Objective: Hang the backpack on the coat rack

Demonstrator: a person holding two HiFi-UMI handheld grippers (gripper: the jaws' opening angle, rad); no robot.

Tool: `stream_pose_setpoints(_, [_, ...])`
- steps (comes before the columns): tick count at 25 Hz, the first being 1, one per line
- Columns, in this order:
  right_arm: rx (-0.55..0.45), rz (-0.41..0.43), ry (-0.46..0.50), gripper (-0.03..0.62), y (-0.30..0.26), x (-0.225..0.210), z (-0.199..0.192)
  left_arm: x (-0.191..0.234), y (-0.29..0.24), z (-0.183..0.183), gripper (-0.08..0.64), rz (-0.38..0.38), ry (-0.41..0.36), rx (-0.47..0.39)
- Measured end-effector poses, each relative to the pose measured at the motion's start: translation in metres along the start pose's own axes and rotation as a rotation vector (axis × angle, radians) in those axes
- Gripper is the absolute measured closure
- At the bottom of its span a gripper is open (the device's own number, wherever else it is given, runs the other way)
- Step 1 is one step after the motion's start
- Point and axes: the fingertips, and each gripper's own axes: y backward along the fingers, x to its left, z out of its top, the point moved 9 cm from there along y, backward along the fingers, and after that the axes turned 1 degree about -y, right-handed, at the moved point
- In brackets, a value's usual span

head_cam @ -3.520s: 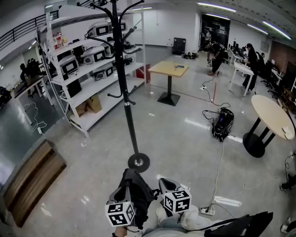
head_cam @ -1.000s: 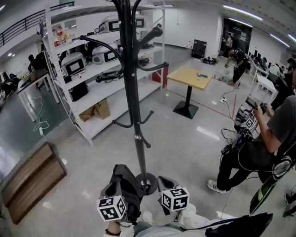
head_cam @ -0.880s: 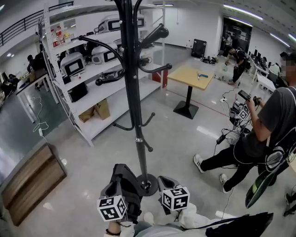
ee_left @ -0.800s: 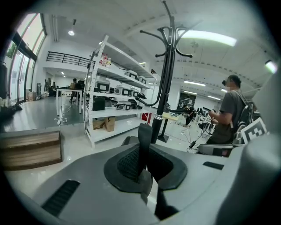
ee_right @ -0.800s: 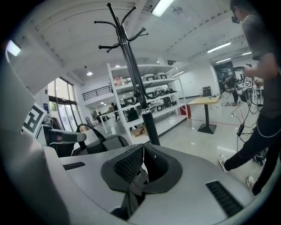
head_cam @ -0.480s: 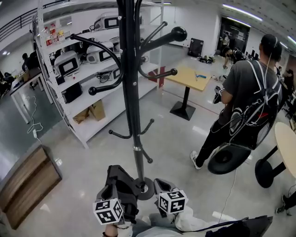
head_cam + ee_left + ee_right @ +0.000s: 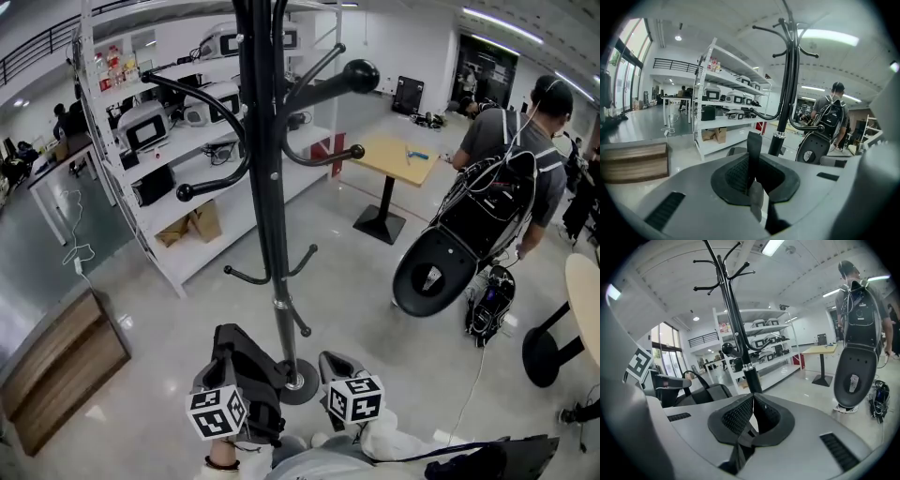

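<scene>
No legible text anywhere. White label on black round case [image 7: 432, 277], centre right: too small. Packages [image 7: 116, 62] atop shelving [image 7: 239, 187], upper left: print blurred.

Bright ceiling lights [image 7: 492, 26], floor [image 7: 361, 272] glare, fisheye edges (dark corners)

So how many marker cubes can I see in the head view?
2. One cube rides the left gripper, left of the coat rack's base; the other rides the right gripper, right of it. None looks hidden.

Left gripper [image 7: 751, 161] and right gripper [image 7: 752, 409] side by side, angled slightly down, each clamped tight on a backpack strap [image 7: 754, 142].
</scene>
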Motion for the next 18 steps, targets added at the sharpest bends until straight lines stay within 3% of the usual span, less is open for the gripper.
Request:
stream_pose_setpoints(12, [0.013, -0.031, -0.031, 0.578, -0.01, -0.015, 0.0, 0.008, -0.038, 0.052, 0.537, -0.031, -0.091, -0.016])
stream_pose_setpoints(18, [0.006, -0.055, -0.046, 0.579, -0.018, -0.025, 0.005, 0.016, -0.055, 0.074, 0.537, -0.021, -0.087, -0.018])
